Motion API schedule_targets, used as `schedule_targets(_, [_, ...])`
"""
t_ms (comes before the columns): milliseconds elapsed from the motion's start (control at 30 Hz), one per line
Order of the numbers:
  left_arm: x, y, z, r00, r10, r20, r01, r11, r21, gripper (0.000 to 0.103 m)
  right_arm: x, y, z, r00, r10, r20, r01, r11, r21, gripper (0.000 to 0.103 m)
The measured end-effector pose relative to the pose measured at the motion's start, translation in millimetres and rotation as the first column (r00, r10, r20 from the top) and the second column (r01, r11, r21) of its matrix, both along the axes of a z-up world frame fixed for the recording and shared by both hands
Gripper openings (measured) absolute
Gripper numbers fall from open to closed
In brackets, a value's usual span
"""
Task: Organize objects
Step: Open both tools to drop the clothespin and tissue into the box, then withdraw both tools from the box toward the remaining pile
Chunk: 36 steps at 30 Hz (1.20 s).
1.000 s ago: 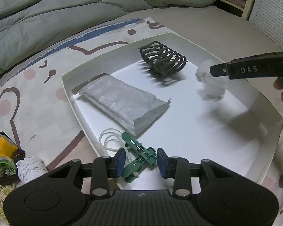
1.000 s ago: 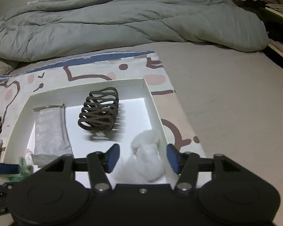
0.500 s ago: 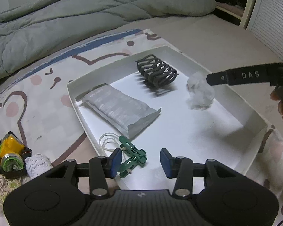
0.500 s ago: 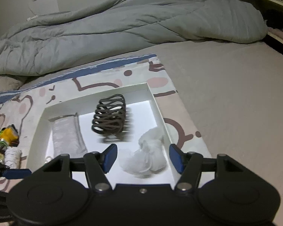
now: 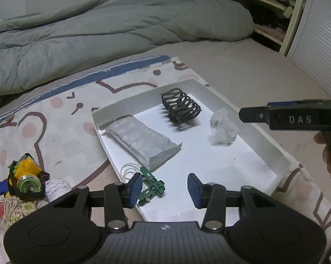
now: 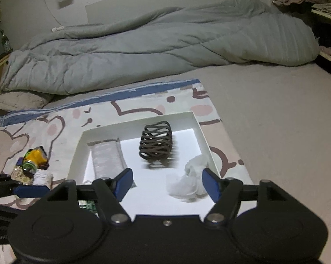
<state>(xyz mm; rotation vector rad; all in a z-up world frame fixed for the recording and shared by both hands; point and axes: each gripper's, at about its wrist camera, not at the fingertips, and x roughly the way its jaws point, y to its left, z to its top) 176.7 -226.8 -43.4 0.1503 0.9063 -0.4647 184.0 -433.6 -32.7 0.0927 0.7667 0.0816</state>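
A white tray (image 5: 266, 140) lies on a patterned mat. In it are a dark hair claw (image 5: 180, 110), a grey packet (image 5: 141, 140), a white tissue wad (image 5: 223, 129), a green clip (image 5: 153, 187) and clear loops (image 5: 129, 169). My left gripper (image 5: 164, 189) hovers open above the tray's near corner; the clip lies loose below, near its left pad. In the right wrist view my right gripper (image 6: 167, 184) hangs over the tray (image 6: 132, 127) with its jaws opening. The tissue wad (image 6: 191, 180) rests on the tray floor by the right pad, unpressed. The hair claw (image 6: 156, 143) and packet (image 6: 108, 160) lie beyond.
Left of the tray sits a small pile: a yellow item (image 5: 26, 171), a white roll (image 5: 57, 186) and pale string (image 5: 13, 206). A grey duvet (image 6: 165, 44) fills the back. Bare grey sheet (image 6: 275, 121) spreads to the right. A white slatted cabinet (image 5: 319, 44) stands far right.
Both grippers rose and drew back from the tray. The left jaws spread off the green clip, which stayed in the tray. The right jaws widened around the tissue wad lying below.
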Motion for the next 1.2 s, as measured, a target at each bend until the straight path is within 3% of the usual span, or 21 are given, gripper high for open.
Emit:
schedule_targets(367, [-28.9, 22.4, 34.0, 0.999, 0.031, 0.038, -0.029, 0.999, -0.046, 0.047, -39.5, 4.1, 36.4, 0.998, 0.0, 0.063, 0.0, 1.0, -0.006, 0.077])
schedule_targets(500, [-41.4, 28.8, 43.6, 0.997, 0.056, 0.06, -0.053, 0.997, -0.048, 0.058, -53.6, 5.0, 47.2, 0.996, -0.025, 0.087, 0.025, 1.0, 0.0, 0.083])
schedule_targets(700, [-54.4, 38.0, 51.0, 0.994, 0.086, 0.074, -0.081, 0.994, -0.068, 0.068, -74.7, 8.1, 50.7, 0.994, -0.039, 0.103, 0.038, 0.999, 0.01, 0.083])
schedule_targets(1000, [-67.1, 47.6, 42.5, 0.99, 0.117, 0.081, -0.112, 0.991, -0.071, 0.09, -95.4, 20.1, 44.1, 0.996, -0.027, 0.081, 0.029, 0.999, -0.035, 0.086])
schedule_targets(1200, [-70.4, 53.1, 37.2, 0.988, 0.127, 0.085, -0.122, 0.99, -0.065, 0.097, -101.1, 22.3, 35.9, 0.998, -0.035, 0.054, 0.038, 0.997, -0.063, 0.091])
